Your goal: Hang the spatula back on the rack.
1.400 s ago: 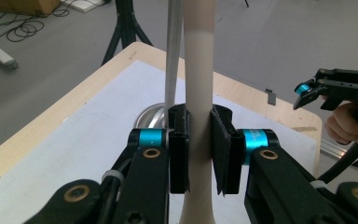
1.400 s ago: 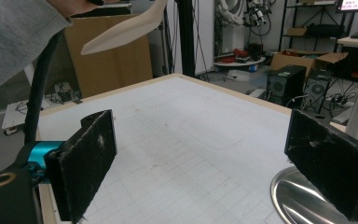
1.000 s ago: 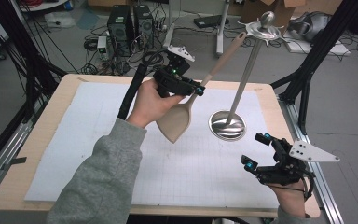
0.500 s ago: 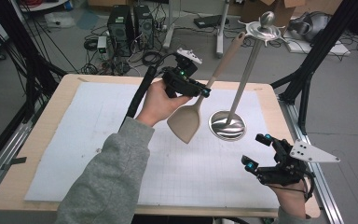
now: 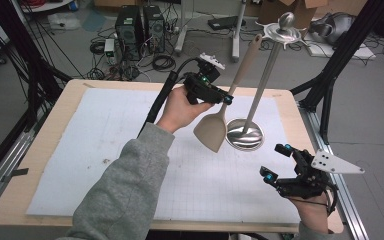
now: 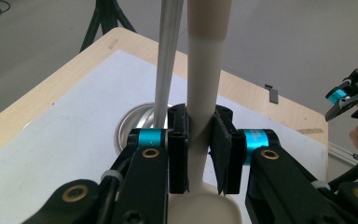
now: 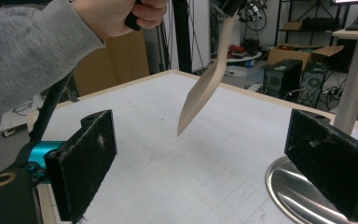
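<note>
Left gripper [image 5: 224, 98] clamped on the neck of a beige spatula [image 5: 211, 131], black pads pressing both sides of the handle just above the blade, as the left gripper view [image 6: 200, 149] makes plain. Spatula [image 6: 206, 84] held off the table, blade hanging down and tilted, handle rising up and away toward the top of a metal stand [image 5: 247, 131]. Blade just beside the stand's round shiny base, above the white gridded mat [image 5: 105, 130]; whether blade and base touch cannot be told from above. Stand's slim pole [image 6: 168, 60] close alongside the spatula handle in the left gripper view. Right gripper [image 5: 276, 164] low at the near right corner of the table [image 5: 25, 165], jaws spread wide with nothing between them, well apart from the spatula. Seen along those open jaws [image 7: 214, 158], blade edge [image 7: 204, 91] hanging clear of the mat, with the stand's base [image 7: 289, 191] at lower right. Grey sleeve [image 5: 122, 190] reaching in from the bottom edge.
</note>
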The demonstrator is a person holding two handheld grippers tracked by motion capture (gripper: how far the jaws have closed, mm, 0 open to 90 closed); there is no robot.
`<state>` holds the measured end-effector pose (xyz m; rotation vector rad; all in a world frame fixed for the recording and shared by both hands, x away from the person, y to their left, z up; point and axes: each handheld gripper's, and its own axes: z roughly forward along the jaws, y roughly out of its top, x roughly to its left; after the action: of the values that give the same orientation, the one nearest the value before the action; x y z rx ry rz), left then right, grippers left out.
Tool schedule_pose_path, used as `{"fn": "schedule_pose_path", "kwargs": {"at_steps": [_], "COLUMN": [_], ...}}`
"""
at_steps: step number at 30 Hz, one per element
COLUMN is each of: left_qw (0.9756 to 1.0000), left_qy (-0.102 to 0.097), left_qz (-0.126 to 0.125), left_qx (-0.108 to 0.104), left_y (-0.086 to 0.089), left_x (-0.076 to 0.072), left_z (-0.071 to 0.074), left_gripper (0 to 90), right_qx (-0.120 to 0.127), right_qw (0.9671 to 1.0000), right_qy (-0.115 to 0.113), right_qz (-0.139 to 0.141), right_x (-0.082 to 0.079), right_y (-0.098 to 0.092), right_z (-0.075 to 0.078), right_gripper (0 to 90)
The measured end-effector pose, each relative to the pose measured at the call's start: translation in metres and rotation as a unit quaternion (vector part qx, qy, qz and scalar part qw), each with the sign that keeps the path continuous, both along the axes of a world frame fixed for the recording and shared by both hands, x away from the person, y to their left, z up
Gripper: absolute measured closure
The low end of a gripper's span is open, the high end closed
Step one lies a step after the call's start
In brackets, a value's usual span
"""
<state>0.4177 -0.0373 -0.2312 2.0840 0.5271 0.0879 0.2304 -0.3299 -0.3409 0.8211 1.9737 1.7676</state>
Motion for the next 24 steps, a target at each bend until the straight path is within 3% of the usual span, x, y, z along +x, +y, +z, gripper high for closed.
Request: {"fn": "schedule_pose_path", "kwargs": {"at_steps": [7, 15, 19, 24], "left_qw": [0.9999, 1.0000, 0.9998, 0.9998], "left_qy": [-0.006, 0.000, -0.001, -0.010], "left_qz": [-0.003, -0.003, 0.006, 0.016], "left_qx": [0.010, -0.002, -0.017, 0.005], "left_y": [-0.0030, -0.0042, -0.0036, -0.0036], "left_x": [0.0010, 0.0038, 0.0052, 0.0059], "left_z": [-0.0022, -0.0047, -0.0043, -0.0070], "left_gripper": [77.2, 76.3, 70.9, 62.9], "right_qx": [-0.001, -0.002, -0.003, -0.004], "right_qw": [1.0000, 1.0000, 1.0000, 1.0000], "right_qy": [-0.001, -0.001, -0.001, -0.001], "right_qz": [-0.001, 0.001, 0.000, 0.000], "right_x": [-0.0019, -0.0005, 0.0000, -0.0001], "right_y": [-0.0002, 0.0015, 0.0018, 0.0017], "right_z": [0.0008, 0.0000, -0.0006, -0.0006], "right_gripper": [8.1, 8.1, 8.1, 8.1]}}
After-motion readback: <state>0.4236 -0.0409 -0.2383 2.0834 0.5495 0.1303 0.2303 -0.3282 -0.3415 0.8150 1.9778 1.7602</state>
